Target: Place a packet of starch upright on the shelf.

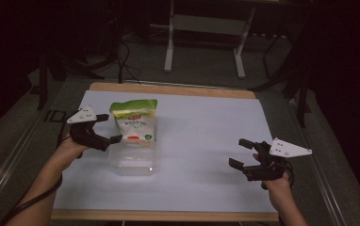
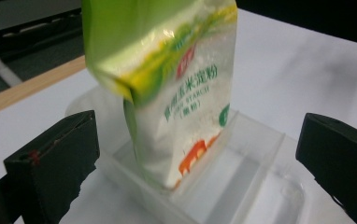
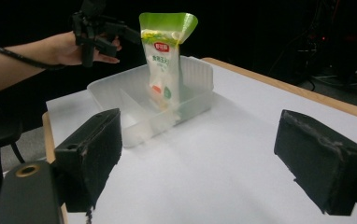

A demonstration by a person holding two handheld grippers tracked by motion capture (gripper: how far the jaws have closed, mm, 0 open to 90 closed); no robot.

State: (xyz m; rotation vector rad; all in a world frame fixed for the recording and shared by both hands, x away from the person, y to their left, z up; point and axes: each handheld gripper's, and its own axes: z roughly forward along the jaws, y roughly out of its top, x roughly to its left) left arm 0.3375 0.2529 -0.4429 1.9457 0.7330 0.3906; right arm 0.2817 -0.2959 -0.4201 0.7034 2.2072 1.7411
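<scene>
Starch bag (image 1: 134,123): soft plastic pouch, green top, white lower body with green lettering and an orange mark near the bottom. Stands upright, leaning slightly, inside the plastic box.

Plastic box (image 1: 133,165): clear, shallow, rectangular, with an inner divider wall; the bag occupies the far compartment. Rests on the white desk (image 1: 206,136), towards its left side.

White sheet (image 1: 206,141) covers wooden tabletop (image 1: 168,88); wood edge shows at far and near sides. Grey floor beyond, with white metal frame legs (image 1: 169,47) and dark cables (image 1: 124,56).
</scene>
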